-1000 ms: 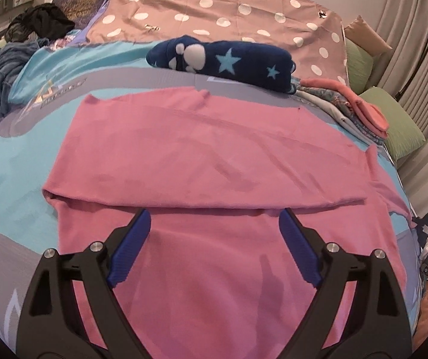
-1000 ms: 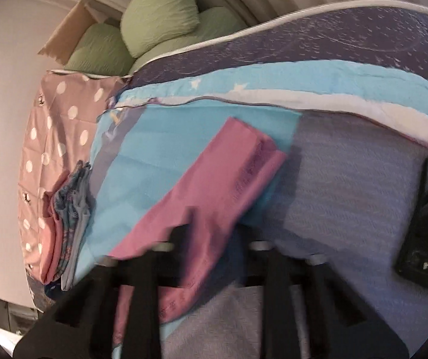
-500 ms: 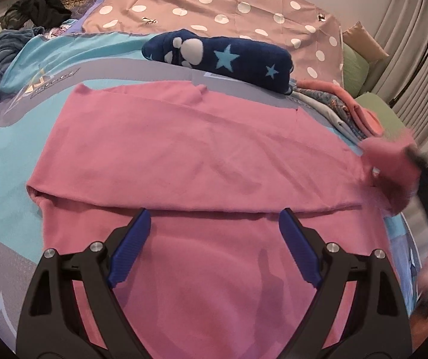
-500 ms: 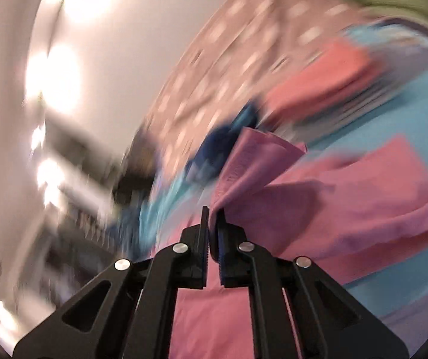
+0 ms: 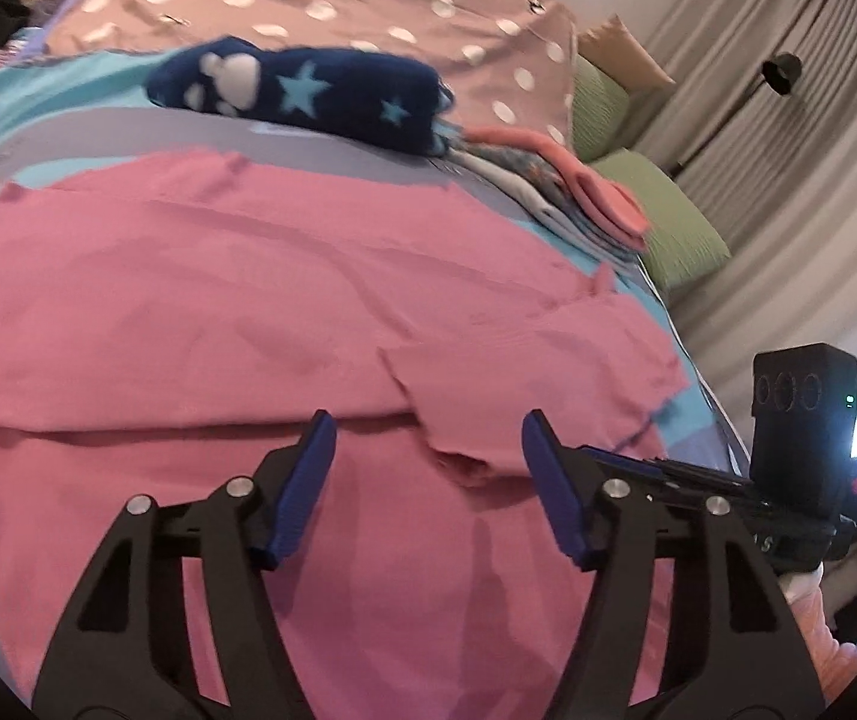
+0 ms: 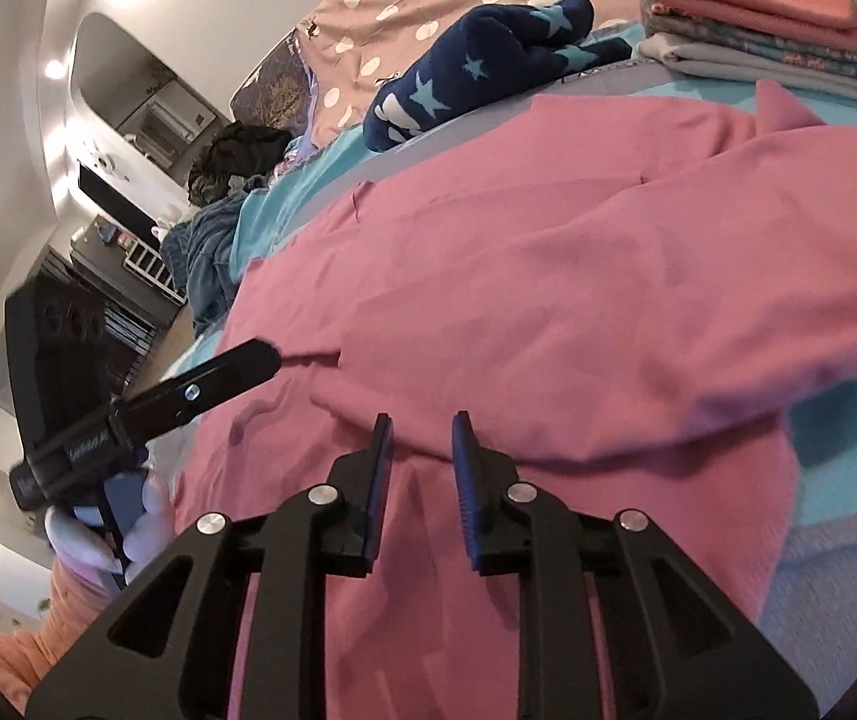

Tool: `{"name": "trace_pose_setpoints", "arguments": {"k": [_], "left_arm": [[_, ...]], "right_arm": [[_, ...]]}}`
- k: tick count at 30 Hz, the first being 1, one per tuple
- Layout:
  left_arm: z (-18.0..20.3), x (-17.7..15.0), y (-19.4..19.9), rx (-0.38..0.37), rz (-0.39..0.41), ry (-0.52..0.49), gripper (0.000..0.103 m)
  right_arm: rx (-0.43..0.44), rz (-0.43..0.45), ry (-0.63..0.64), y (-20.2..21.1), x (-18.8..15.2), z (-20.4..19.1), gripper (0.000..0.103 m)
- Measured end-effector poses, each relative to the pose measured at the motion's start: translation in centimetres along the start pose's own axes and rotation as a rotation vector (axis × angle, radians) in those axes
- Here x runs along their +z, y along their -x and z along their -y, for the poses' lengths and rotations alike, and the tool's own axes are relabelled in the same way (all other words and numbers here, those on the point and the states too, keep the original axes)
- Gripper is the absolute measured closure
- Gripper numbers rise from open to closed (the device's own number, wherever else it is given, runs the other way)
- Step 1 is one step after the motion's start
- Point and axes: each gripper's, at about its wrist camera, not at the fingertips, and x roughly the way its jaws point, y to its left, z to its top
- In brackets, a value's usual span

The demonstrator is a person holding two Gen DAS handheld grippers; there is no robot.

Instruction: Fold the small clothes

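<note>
A pink garment (image 5: 218, 300) lies spread on the bed, its near part folded over along a crease. Its right sleeve (image 5: 506, 384) is folded in onto the body. My left gripper (image 5: 428, 468) hovers low over the crease. Its jaws are closing, with the sleeve's edge lying between them but not pressed by the blue pads. In the right wrist view the right gripper (image 6: 419, 450) hangs just above the pink garment (image 6: 548, 276). Its jaws are opening, a narrow gap with nothing in it. The left gripper's finger (image 6: 230, 369) reaches in from the left, held by a gloved hand (image 6: 92, 534).
A navy fleece with stars (image 5: 308, 90) lies beyond the garment. A stack of folded clothes (image 5: 554, 180) sits at the back right, with green pillows (image 5: 674, 228) behind it. A pink polka-dot cover (image 5: 308, 0) lines the far side. Dark clothes (image 6: 236, 150) are heaped at the bed's left end.
The right gripper carried the sleeve across onto the garment's body and let go of it. The left jaws have narrowed, and the left view has swung right and lower.
</note>
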Motion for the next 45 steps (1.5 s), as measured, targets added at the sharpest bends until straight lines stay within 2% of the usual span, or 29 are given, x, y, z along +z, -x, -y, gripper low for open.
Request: {"name": "trace_pose_setpoints", "arguments": {"k": [4, 5, 7, 8, 13, 14, 15, 17, 21, 25, 27, 28, 31, 33, 36, 37, 39, 41, 45], "left_arm": [[0.7, -0.6, -1.6, -0.019, -0.053, -0.012, 0.046], [0.8, -0.7, -1.9, -0.022, -0.057, -0.011, 0.051], [1.0, -0.6, -2.2, -0.038, -0.061, -0.011, 0.08], [1.2, -0.3, -2.3, -0.065, -0.066, -0.009, 0.1], [1.9, 1.8, 1.1, -0.132, 0.068, -0.011, 0.097], [1.8, 2.0, 1.4, -0.128, 0.076, -0.011, 0.089], [1.6, 2.2, 1.6, -0.114, 0.078, -0.014, 0.073], [1.1, 1.9, 1.6, -0.052, 0.077, -0.02, 0.057], [0.7, -0.3, 1.1, -0.022, 0.024, -0.054, 0.057], [1.0, -2.8, 1.2, 0.043, -0.024, -0.15, 0.058], [0.8, -3.3, 1.6, 0.053, -0.021, -0.151, 0.064], [0.7, -3.3, 2.1, 0.054, -0.009, -0.148, 0.064], [0.6, -3.4, 2.8, 0.062, 0.01, -0.16, 0.064], [0.5, -3.3, 2.9, 0.064, 0.011, -0.164, 0.064], [0.3, -3.5, 2.8, 0.062, 0.002, -0.17, 0.064], [0.4, -3.4, 2.6, 0.061, -0.002, -0.179, 0.064], [0.9, -3.2, 2.3, 0.054, -0.007, -0.205, 0.064], [1.6, -2.8, 1.9, 0.042, -0.007, -0.248, 0.064], [3.4, -1.8, 0.7, -0.007, -0.009, -0.332, 0.064]], "right_arm": [[-0.041, 0.023, 0.039, 0.5, -0.6, -0.1, 0.072], [-0.045, 0.031, 0.029, 0.9, -0.8, 0.2, 0.072], [-0.049, 0.049, 0.003, 1.5, -1.0, 0.8, 0.072], [-0.055, 0.066, -0.016, 2.1, -1.1, 1.2, 0.071], [-0.094, 0.114, -0.069, 3.7, -1.6, 3.1, 0.071], [-0.101, 0.11, -0.074, 3.7, -1.6, 3.4, 0.071], [-0.107, 0.106, -0.078, 3.6, -1.7, 3.5, 0.071], [-0.115, 0.104, -0.072, 3.5, -1.9, 3.5, 0.071], [-0.145, 0.102, -0.009, 3.1, -1.8, 2.3, 0.071], [-0.179, 0.069, 0.178, 2.3, -1.2, -0.7, 0.071], [-0.178, 0.051, 0.291, 1.5, -0.9, -2.4, 0.071], [-0.17, 0.032, 0.364, 0.7, -0.6, -3.6, 0.071], [-0.16, -0.034, 0.463, -2.1, 0.5, -5.3, 0.071], [-0.169, -0.072, 0.441, -3.9, 1.6, -5.1, 0.071], [-0.133, -0.092, 0.293, -5.4, 3.5, -3.0, 0.088], [-0.075, -0.087, 0.202, -5.5, 4.3, -1.6, 0.09], [-0.008, -0.078, 0.11, -5.3, 4.8, -0.2, 0.09], [0.025, -0.079, 0.077, -5.1, 4.8, 0.4, 0.09], [0.03, -0.085, 0.079, -5.2, 4.6, 0.1, 0.09]]}}
